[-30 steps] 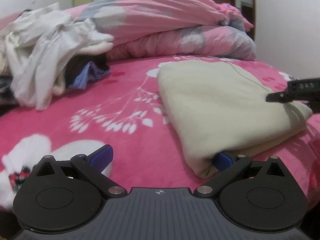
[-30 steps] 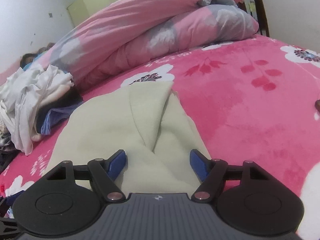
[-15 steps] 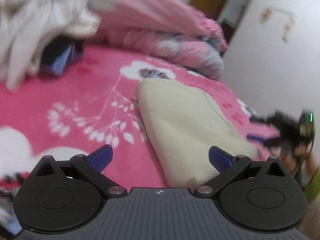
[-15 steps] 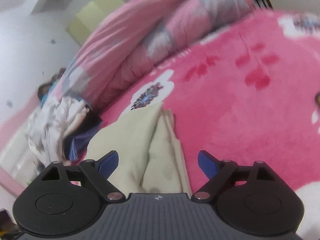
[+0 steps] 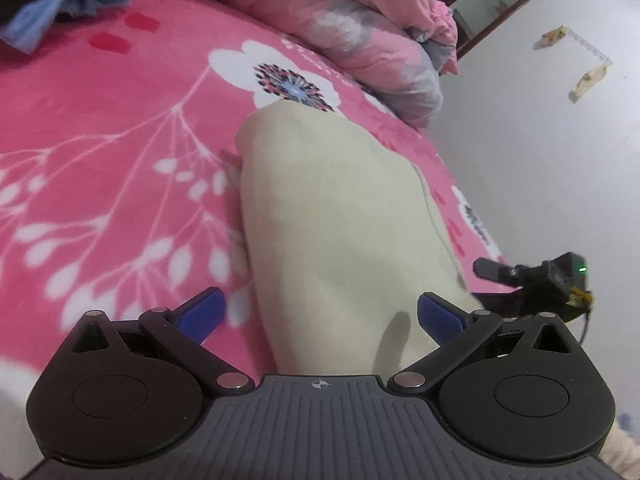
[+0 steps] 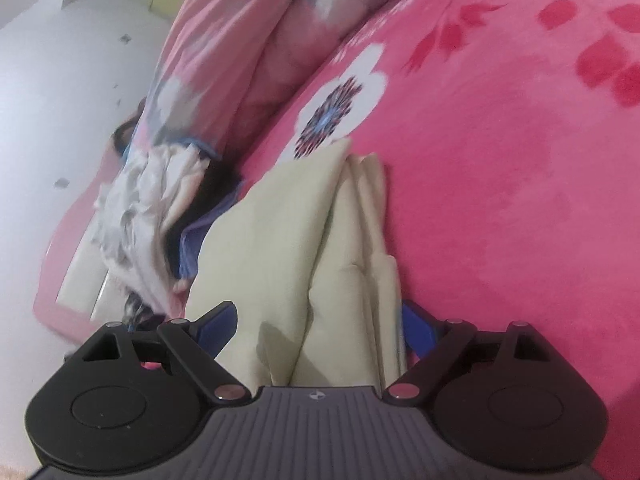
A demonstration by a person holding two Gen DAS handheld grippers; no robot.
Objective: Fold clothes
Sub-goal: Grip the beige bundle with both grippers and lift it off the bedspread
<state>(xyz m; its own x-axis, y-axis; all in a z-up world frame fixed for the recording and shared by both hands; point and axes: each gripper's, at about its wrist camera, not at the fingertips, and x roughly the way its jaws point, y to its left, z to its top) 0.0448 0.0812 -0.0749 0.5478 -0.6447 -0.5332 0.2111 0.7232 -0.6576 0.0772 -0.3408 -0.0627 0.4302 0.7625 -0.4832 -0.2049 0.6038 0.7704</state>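
Cream-coloured cloth, a folded garment (image 5: 340, 216), lies on the pink floral blanket (image 5: 120, 128) that covers the bed. In the left wrist view it stretches away from the camera as a long, smooth bundle, its far end just short of a white printed flower with a dark centre. The left gripper (image 5: 320, 314) hovers at the near end with its blue-padded fingers (image 5: 202, 312) spread wide; the garment lies between them, but the pads do not press on it. One pad is over bare blanket beside the cloth, the other at the cloth's right edge.

From the other side, the right gripper (image 6: 316, 320) also straddles the near end of the garment (image 6: 288, 224), where several stacked layers show along the right-hand edge. Its jaws stand wide apart, having just been opening, with the cloth between them and not pinched. The right-hand blue pad is partly hidden behind the folded layers.

Beyond the garment, a heap of unfolded clothes (image 6: 148, 204), white, dark and blue, sits at the bed's far edge near the wall. A rumpled pink and grey quilt (image 5: 360, 12) is piled along the head of the bed. The right gripper's black body, with a small green light, shows at the right of the left wrist view.
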